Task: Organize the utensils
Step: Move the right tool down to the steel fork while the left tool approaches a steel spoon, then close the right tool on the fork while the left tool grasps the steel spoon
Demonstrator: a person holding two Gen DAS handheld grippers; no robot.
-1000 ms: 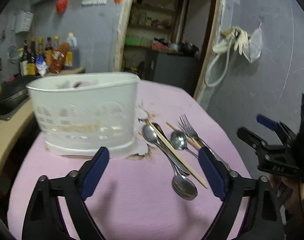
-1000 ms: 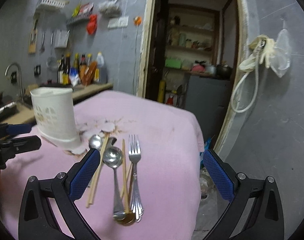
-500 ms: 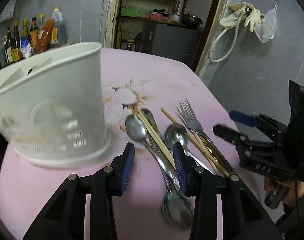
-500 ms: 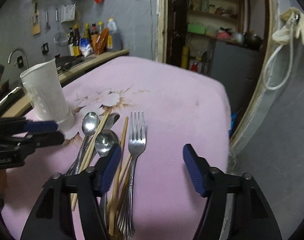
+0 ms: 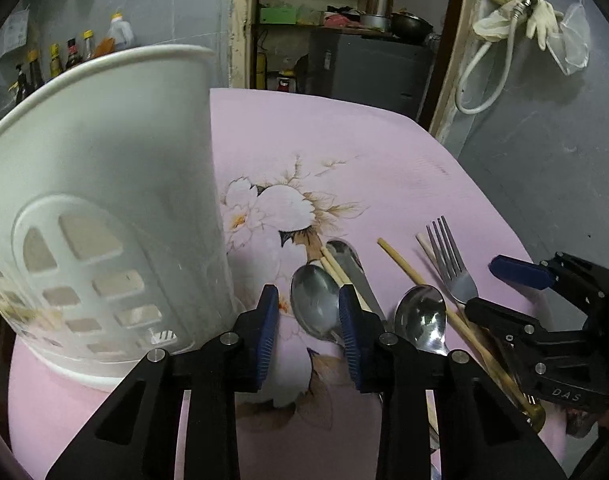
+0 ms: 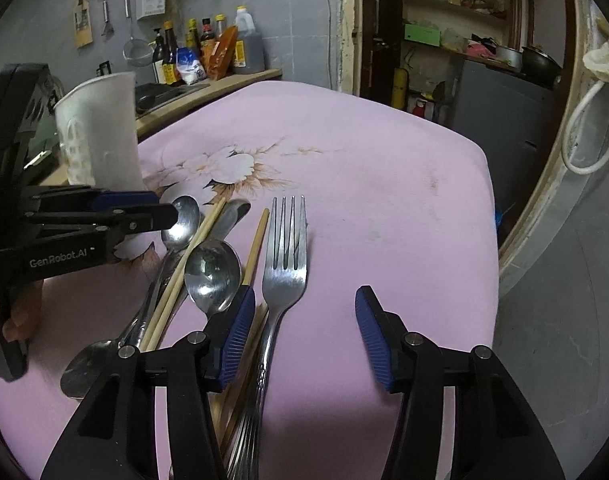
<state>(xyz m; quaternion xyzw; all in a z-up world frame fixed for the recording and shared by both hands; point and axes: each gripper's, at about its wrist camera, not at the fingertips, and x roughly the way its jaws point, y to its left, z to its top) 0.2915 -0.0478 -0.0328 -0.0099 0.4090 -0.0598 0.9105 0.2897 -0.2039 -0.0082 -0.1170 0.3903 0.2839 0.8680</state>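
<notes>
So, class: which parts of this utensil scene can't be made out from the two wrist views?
- Caddy interior: left wrist view, hidden by its own wall.
- Fork handle end: right wrist view, cut off at the bottom edge.
- Spoon handle: left wrist view, behind the closing left gripper.
- Bottle labels: too small.

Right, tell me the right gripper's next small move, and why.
Probably lower the right gripper a little onto the fork: its closing jaws straddle the fork's neck without touching it, and the fork lies flat on the pink cloth.
</notes>
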